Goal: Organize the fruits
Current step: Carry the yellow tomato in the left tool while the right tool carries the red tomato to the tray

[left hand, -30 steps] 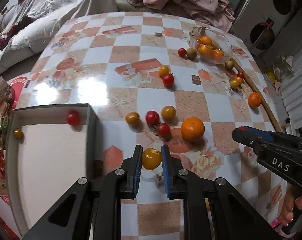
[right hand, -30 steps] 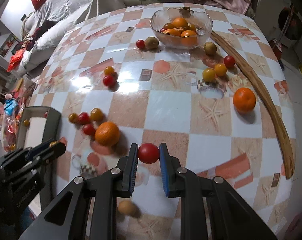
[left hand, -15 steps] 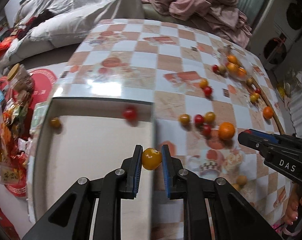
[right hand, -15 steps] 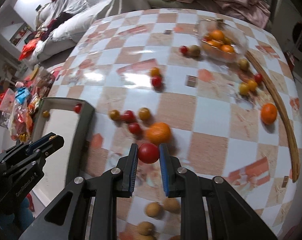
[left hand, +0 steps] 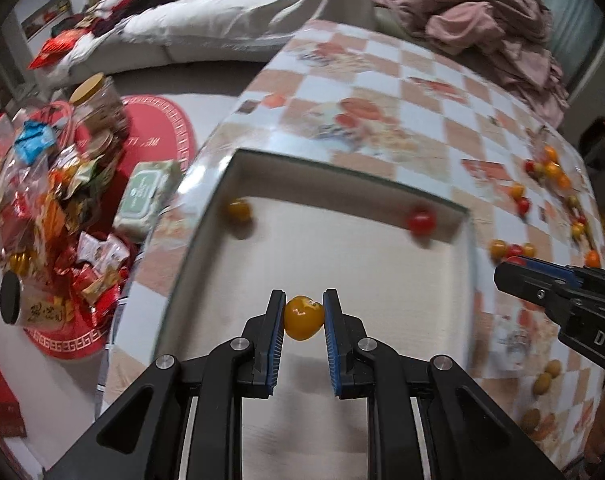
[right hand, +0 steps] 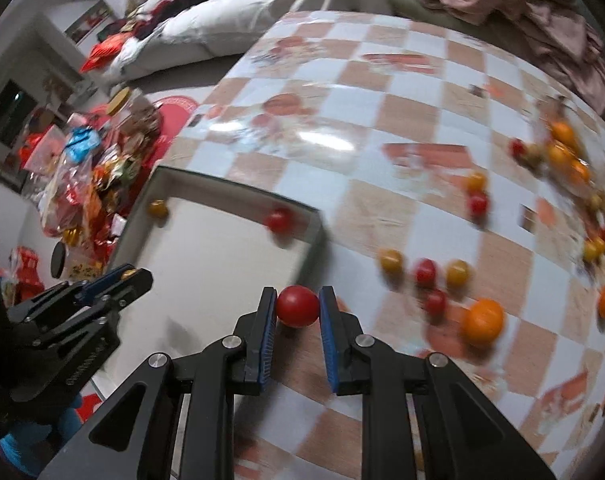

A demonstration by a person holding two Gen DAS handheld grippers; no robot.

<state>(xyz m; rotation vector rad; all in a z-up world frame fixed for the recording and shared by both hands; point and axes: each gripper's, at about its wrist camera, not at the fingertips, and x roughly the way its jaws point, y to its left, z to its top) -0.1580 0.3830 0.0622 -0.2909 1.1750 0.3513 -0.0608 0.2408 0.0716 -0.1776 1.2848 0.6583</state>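
My left gripper is shut on a yellow cherry tomato and holds it above the white tray. The tray holds a yellow tomato at its far left and a red tomato at its far right. My right gripper is shut on a red cherry tomato, just off the tray's right wall. It also shows in the left wrist view. My left gripper also shows in the right wrist view.
Loose yellow and red tomatoes and an orange lie on the checkered table. More fruit sits at the far right, blurred. Snack bags and a jar crowd the floor left of the table. Small brown fruits lie near the front.
Both grippers have swung left with their tomatoes. My left gripper now hangs over the tray's middle; my right has come up to the tray's right wall.
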